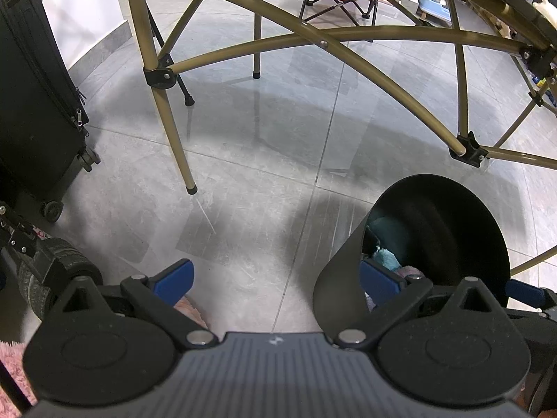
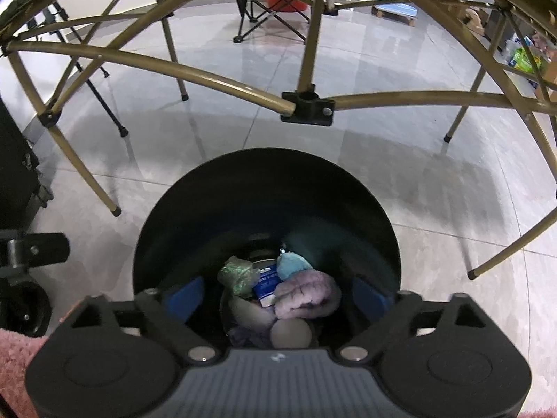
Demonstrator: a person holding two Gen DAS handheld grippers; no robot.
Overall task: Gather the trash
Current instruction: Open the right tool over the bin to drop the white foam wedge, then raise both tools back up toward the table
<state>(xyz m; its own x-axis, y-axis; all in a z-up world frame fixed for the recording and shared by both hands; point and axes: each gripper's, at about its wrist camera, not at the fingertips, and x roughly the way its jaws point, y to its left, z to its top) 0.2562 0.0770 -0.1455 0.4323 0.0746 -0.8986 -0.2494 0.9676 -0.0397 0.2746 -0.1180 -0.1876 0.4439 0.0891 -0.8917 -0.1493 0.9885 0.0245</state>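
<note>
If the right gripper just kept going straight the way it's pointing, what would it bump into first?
Probably the trash in the black bin. The right gripper is open over the bin's mouth, pointing down into it, and the purple fuzzy piece on top of the pile looks nearest, though depth is hard to judge.

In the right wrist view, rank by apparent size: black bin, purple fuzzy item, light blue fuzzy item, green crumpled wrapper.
1. black bin
2. purple fuzzy item
3. green crumpled wrapper and light blue fuzzy item: look alike, unranked.
</note>
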